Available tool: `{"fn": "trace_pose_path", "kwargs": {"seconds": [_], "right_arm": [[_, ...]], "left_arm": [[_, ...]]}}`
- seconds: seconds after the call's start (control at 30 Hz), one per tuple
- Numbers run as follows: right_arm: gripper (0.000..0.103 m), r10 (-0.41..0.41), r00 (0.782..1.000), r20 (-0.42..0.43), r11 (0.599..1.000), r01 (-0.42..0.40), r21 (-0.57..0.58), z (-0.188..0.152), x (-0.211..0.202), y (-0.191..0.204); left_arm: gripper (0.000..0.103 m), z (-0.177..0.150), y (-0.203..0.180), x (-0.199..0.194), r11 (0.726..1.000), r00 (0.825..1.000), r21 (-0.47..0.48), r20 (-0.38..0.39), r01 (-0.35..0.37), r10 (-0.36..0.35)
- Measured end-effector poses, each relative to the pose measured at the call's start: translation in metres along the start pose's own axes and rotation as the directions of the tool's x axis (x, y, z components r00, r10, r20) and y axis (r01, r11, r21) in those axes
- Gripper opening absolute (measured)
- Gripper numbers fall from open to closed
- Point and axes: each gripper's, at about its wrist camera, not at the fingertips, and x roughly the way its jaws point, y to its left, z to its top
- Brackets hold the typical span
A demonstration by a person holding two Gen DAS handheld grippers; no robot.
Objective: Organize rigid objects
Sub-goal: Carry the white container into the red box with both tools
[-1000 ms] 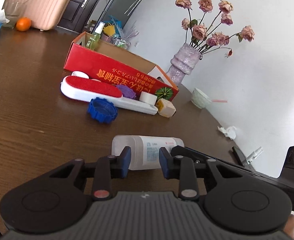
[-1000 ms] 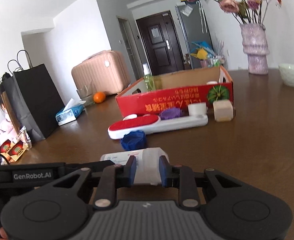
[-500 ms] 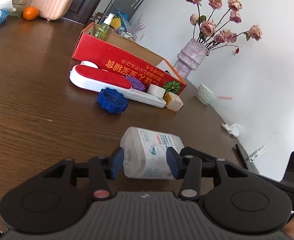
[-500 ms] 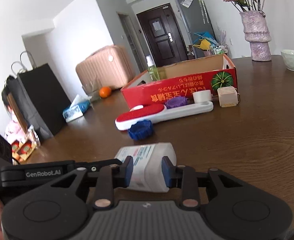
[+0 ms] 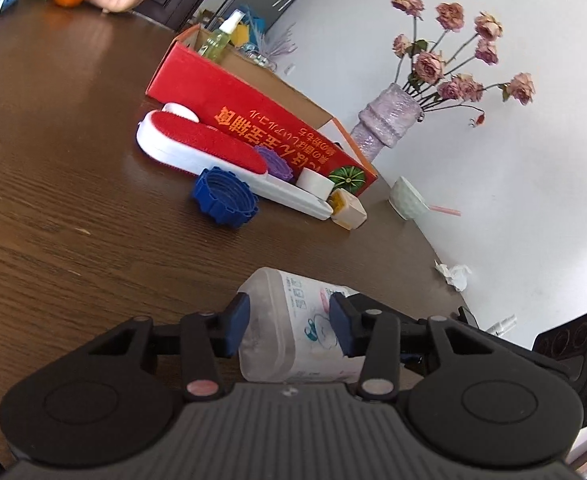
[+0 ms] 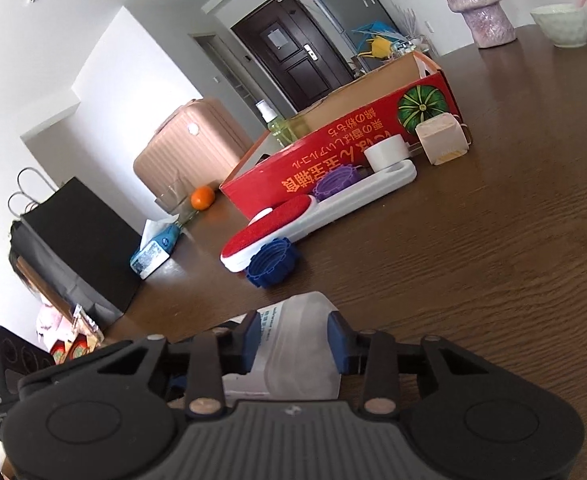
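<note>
Left wrist view: left gripper (image 5: 289, 326) jaws closing round white bottle (image 5: 293, 320), tipped since a second ago. Right gripper (image 6: 293, 344) pinching same bottle between pads. Lift toward red box (image 5: 261, 120) likely next.

A lilac ribbed vase (image 5: 387, 122) of dried pink roses (image 5: 457, 68) stands at the far edge of a dark wooden table (image 5: 53, 216), a pale green bowl (image 5: 407, 202) close by. Across the room, an orange (image 6: 203, 197) sits before a pink suitcase (image 6: 191, 144), near a tissue pack (image 6: 155, 250), a black paper bag (image 6: 75, 236) and a dark door (image 6: 293, 60).
</note>
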Motion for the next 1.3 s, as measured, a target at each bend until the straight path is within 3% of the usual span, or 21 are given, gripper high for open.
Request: {"fn": "trace_pose_path", "kwargs": {"seconds": [0.37, 0.57, 0.7, 0.87, 1.07, 1.2, 1.3], "right_arm": [[0.029, 0.017, 0.998, 0.062, 0.999, -0.014, -0.051, 0.013, -0.024, 0.014], [0.029, 0.037, 0.995, 0.096, 0.997, -0.031, -0.065, 0.054, -0.012, 0.015], [0.029, 0.042, 0.988, 0.147, 0.995, -0.028, -0.094, 0.099, 0.002, 0.018], [0.029, 0.02, 0.98, 0.199, 0.991, 0.006, -0.133, 0.166, 0.035, 0.016], [0.03, -0.031, 0.981, 0.193, 0.987, 0.06, -0.146, 0.244, 0.102, 0.003], [0.03, -0.079, 0.988, 0.13, 0.984, 0.098, -0.148, 0.289, 0.161, -0.02], [0.029, -0.12, 0.992, 0.047, 0.987, 0.124, -0.101, 0.315, 0.212, -0.049]], "left_arm": [[0.041, 0.013, -0.019, -0.015, 0.998, 0.998, 0.049, 0.045, 0.029, -0.031], [0.04, 0.052, -0.037, 0.0, 0.994, 0.993, 0.108, 0.113, 0.028, -0.04], [0.04, 0.091, -0.052, 0.019, 0.985, 0.989, 0.173, 0.143, 0.019, -0.044], [0.041, 0.152, -0.061, 0.064, 0.976, 0.985, 0.217, 0.16, 0.028, -0.063], [0.041, 0.222, -0.054, 0.136, 0.973, 0.988, 0.23, 0.148, 0.006, -0.041], [0.041, 0.264, -0.034, 0.2, 0.983, 0.998, 0.18, 0.065, -0.03, 0.018], [0.039, 0.282, -0.017, 0.247, 0.976, 0.995, 0.194, 0.012, -0.103, 0.102]]}}
